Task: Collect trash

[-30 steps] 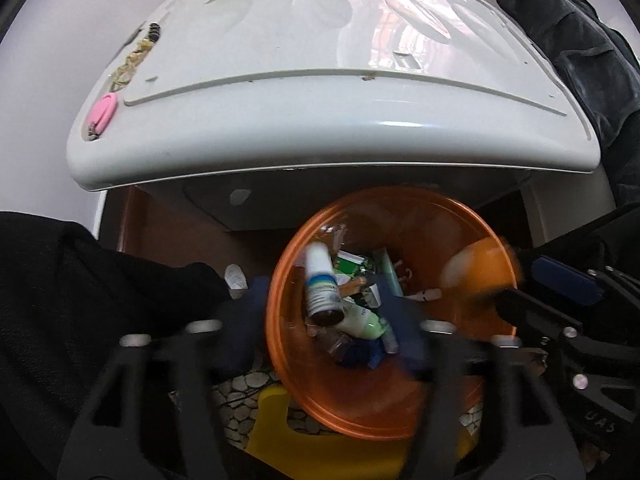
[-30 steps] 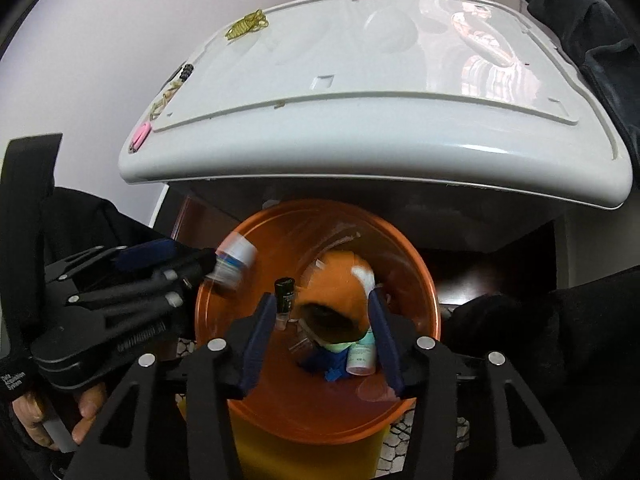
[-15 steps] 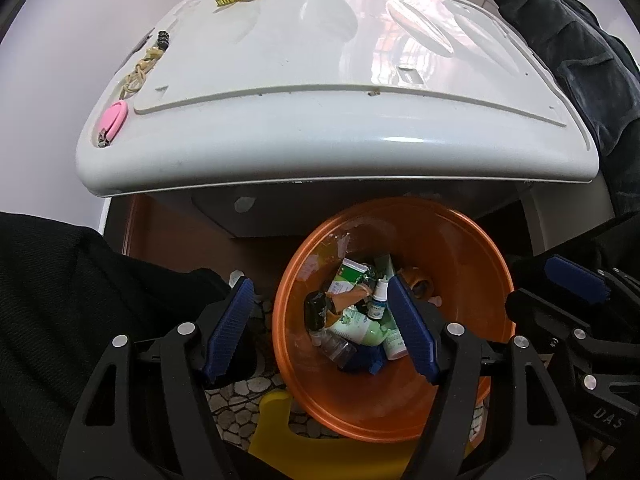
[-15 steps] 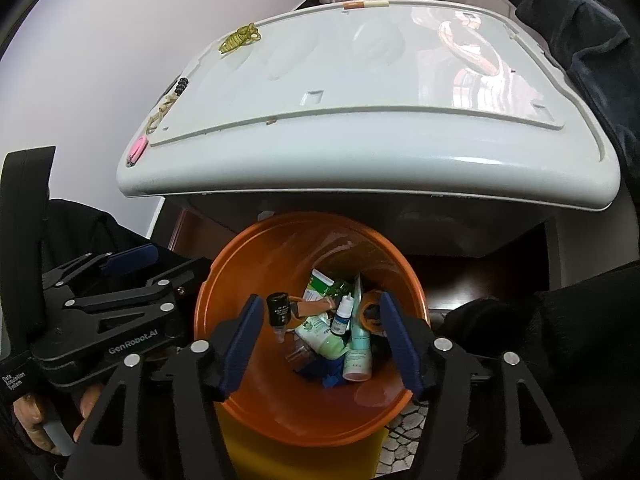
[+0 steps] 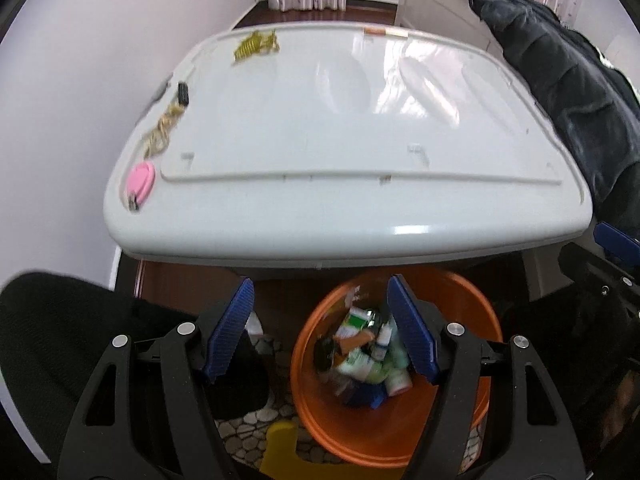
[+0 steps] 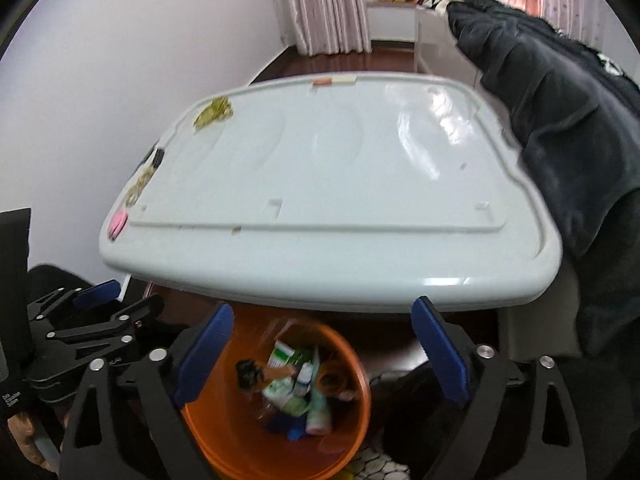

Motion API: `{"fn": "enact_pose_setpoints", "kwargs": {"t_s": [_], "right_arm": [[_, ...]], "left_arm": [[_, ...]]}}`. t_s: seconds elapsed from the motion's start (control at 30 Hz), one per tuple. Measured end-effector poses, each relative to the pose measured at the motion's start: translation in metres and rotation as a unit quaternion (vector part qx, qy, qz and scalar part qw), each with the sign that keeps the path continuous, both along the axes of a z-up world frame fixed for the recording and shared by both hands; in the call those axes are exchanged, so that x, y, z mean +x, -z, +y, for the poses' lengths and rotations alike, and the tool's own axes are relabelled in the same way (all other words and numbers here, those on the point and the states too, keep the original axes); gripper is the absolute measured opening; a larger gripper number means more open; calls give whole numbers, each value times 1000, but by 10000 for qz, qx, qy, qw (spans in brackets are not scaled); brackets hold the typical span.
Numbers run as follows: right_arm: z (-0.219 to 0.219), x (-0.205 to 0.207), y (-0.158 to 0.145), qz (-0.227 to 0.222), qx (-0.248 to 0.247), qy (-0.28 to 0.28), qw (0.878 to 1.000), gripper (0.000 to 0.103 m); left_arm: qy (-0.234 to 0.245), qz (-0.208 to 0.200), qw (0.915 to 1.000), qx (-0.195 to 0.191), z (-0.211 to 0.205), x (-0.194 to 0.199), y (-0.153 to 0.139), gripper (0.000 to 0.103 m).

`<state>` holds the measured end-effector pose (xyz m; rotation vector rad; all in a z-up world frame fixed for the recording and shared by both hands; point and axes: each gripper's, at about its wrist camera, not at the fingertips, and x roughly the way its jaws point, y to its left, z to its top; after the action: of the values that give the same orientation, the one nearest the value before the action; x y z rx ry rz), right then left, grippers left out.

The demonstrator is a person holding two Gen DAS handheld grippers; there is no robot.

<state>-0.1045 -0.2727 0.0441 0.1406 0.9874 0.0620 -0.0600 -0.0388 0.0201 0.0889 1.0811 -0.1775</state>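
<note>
Just below table edge (image 5: 320,240), orange bin (image 5: 472,420)

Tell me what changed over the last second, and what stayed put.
Both grippers let go of what they carried: a white bottle from the left gripper, an orange piece from the right gripper, both dropped into the orange bin. Both then pulled up and back from it; the right one's jaws are opening, nothing between them. The pink item, yellow clip and beads on the white table stayed put.

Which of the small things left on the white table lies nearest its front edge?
The pink oval thing at the table's front left corner. The black clip and yellow tangle lie farther back.
</note>
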Motion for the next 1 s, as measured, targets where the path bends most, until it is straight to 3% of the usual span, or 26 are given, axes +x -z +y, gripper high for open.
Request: {"fn": "enact_pose_setpoints", "kwargs": {"t_s": [0.4,0.57,1.0], "right_arm": [[-24,43,-44,-524,-137,461,9975,98],[-31,60,-48,-561,-97,610,9965,97],[-19,69,-37,-419,-105,533,9976,98]], "left_arm": [[-57,-485,9985,-245,-14,43,-44,68],[-180,-693,9970,-292,-11,60,-54,76],[3,-716,9974,-42,-10,68,-40,76]]}}
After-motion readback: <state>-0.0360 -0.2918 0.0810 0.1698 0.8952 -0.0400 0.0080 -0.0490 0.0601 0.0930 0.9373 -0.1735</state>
